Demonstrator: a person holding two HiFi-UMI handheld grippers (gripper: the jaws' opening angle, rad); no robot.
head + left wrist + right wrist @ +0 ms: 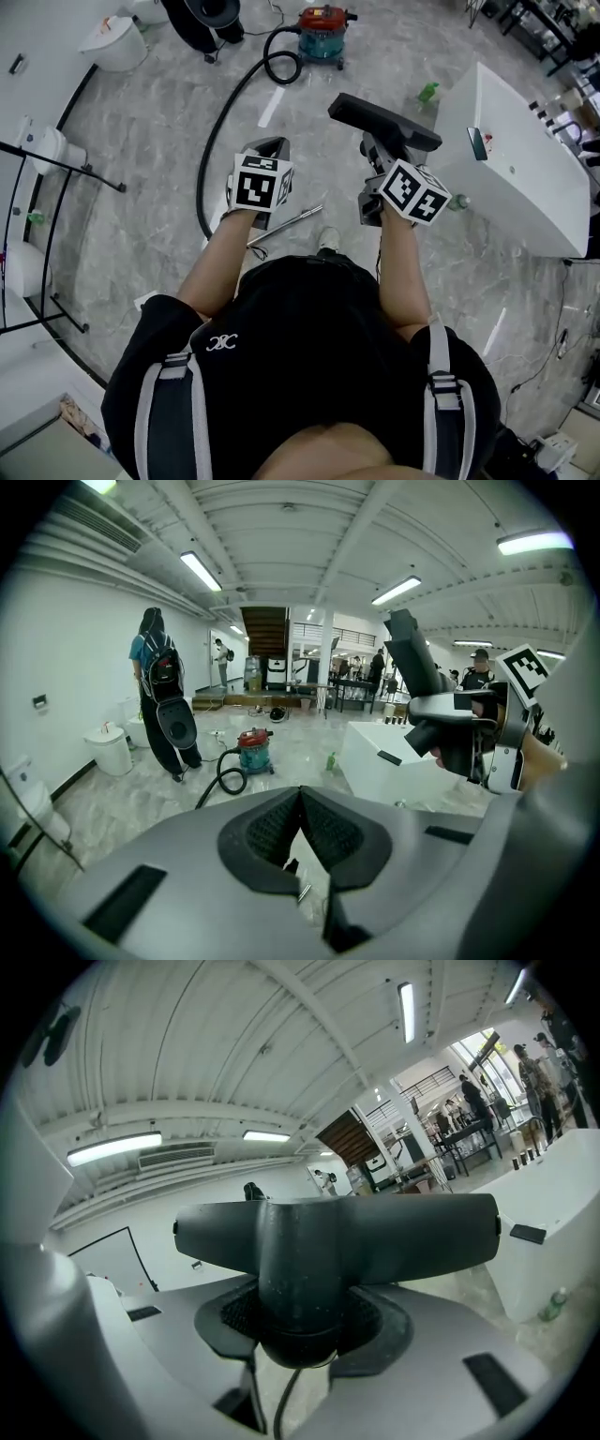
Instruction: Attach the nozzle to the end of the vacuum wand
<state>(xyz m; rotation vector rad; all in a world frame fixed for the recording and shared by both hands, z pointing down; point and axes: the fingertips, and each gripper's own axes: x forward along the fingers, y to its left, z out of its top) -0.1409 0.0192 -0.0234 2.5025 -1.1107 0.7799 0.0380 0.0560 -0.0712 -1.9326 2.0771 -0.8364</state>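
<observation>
The nozzle (pixel 384 122) is up off the floor, its neck clamped between the jaws of the right gripper (pixel 302 1324), the wide head lying crosswise above them. The wand (pixel 286 226), a thin metal tube, lies on the floor below between the two arms, near the hose (pixel 217 127) that runs back to the vacuum (pixel 321 33). It is well apart from the nozzle. The left gripper (pixel 300 829) has its jaws closed on nothing. Nozzle fetched, joining not yet begun: next, probably, the left must open, lift the wand and steady it so the neck can slide onto its tip.
</observation>
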